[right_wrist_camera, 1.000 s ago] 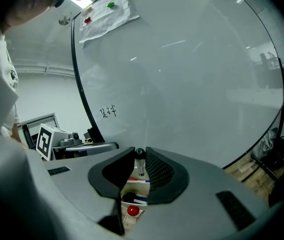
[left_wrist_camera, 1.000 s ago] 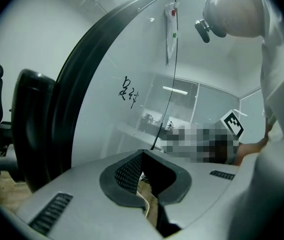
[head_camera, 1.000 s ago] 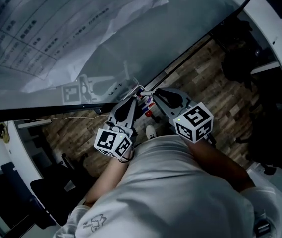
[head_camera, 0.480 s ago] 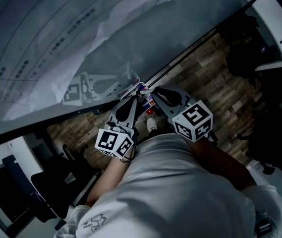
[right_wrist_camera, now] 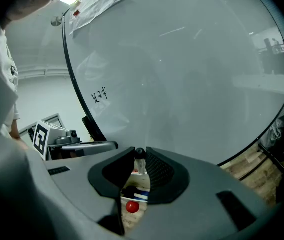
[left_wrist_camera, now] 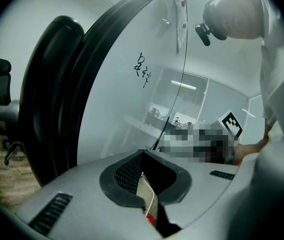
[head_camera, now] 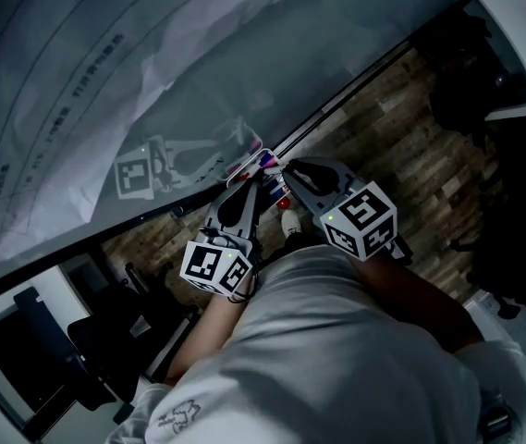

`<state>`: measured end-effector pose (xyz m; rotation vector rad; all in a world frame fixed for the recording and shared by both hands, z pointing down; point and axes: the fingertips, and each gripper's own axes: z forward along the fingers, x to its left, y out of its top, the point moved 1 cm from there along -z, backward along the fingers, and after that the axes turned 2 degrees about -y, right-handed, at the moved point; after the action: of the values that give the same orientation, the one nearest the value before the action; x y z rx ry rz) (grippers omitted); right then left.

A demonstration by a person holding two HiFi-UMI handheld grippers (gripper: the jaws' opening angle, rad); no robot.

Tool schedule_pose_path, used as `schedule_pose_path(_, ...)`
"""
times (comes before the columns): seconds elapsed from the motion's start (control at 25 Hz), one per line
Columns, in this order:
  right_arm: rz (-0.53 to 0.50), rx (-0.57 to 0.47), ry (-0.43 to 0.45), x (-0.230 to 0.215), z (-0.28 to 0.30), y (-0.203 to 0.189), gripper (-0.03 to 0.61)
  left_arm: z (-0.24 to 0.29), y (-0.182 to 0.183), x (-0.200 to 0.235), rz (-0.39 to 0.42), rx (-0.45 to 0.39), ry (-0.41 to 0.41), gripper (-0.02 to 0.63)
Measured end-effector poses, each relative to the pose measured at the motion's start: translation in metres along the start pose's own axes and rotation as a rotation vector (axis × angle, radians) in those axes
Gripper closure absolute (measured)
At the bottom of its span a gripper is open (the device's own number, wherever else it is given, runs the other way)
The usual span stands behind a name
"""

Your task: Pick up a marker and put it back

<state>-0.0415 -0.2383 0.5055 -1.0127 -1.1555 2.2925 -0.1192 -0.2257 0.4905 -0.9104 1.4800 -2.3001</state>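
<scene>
A marker (right_wrist_camera: 140,160) with a black cap and pale barrel stands upright between the pads of my right gripper (right_wrist_camera: 140,159), which is shut on it. Below it in the right gripper view lie a black-and-blue marker (right_wrist_camera: 135,193) and a red cap (right_wrist_camera: 132,206). In the head view the right gripper (head_camera: 287,170) points at the small marker tray (head_camera: 244,166) on the board's lower edge. My left gripper (head_camera: 255,187) sits just beside it, jaws together. Through its narrow gap in the left gripper view, a beige edge (left_wrist_camera: 147,198) and a red spot (left_wrist_camera: 150,217) show.
A large glass board (head_camera: 198,72) with a taped paper sheet (head_camera: 68,91) fills the upper left. Wood-pattern floor (head_camera: 401,128) lies below the board's black frame. Office chairs (head_camera: 68,340) stand at the lower left, and a white desk (head_camera: 521,35) at the right.
The head view has swung slightly, sliding the board and paper leftward. Both grippers stay at the marker tray, close together.
</scene>
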Motion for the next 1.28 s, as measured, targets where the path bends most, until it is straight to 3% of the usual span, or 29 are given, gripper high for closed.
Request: schedule_pose_path(1.28,-0.013,-0.078,0.029,0.008,-0.009,0.003,0.48,0.009,-0.014,-0.022,-0.015,0.051,-0.022,0.609)
